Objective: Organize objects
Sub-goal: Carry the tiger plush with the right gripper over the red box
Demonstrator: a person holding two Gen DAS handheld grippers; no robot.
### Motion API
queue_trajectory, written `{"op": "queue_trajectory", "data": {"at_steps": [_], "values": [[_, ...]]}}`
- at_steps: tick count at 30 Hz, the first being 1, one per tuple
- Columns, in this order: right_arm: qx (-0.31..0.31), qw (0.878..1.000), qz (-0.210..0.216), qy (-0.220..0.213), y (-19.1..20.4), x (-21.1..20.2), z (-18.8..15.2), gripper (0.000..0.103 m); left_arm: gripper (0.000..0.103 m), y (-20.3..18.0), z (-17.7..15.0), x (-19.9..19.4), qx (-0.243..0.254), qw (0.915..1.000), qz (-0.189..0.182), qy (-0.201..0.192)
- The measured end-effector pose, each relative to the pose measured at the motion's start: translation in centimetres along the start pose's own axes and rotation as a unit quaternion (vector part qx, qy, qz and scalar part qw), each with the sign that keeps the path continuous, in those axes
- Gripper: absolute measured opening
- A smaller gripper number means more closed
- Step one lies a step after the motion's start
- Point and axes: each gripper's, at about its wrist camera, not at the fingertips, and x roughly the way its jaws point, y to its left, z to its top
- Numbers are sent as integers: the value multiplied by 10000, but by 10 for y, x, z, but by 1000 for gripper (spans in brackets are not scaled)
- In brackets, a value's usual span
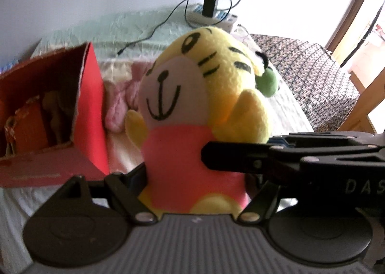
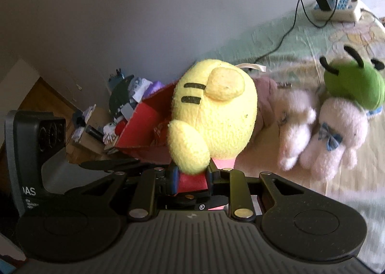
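Note:
A yellow tiger plush (image 1: 192, 115) in a pink shirt is held upright above the bed. My left gripper (image 1: 192, 177) is shut on its pink body. My right gripper (image 2: 192, 177) comes in from the right in the left wrist view (image 1: 240, 158) and is shut on the same plush (image 2: 214, 115), seen from behind. A red cardboard box (image 1: 91, 105) stands open to the left, with toys inside; it also shows behind the plush in the right wrist view (image 2: 142, 127). A pink plush (image 1: 120, 105) lies beside the box.
A white plush with a green frog hat (image 2: 341, 110) and another pale plush (image 2: 296, 124) lie on the bed to the right. A power strip (image 1: 216, 16) with a charger and cables sits at the bed's far end. A patterned blanket (image 1: 312, 76) covers the right side.

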Motion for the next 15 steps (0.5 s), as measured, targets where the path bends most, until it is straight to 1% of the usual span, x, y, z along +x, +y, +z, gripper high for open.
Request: {"op": "queue_trajectory", "data": {"at_steps": [4,8,12,15], "values": [[-78,9994,-75,-315,16,-2,5,24,76,8,10,-15,219,9994,-112,-235],[-260,9977,-132,-606,40,0,15,24,76,26,21,-36,337,9976,-229,-551],[-480,9954,-152,-817,69,15,24,24,76,54,27,-55,323,9958,-272,-809],[-590,9943,-131,-881,89,33,29,24,76,79,27,-65,267,9948,-244,-954]]}}
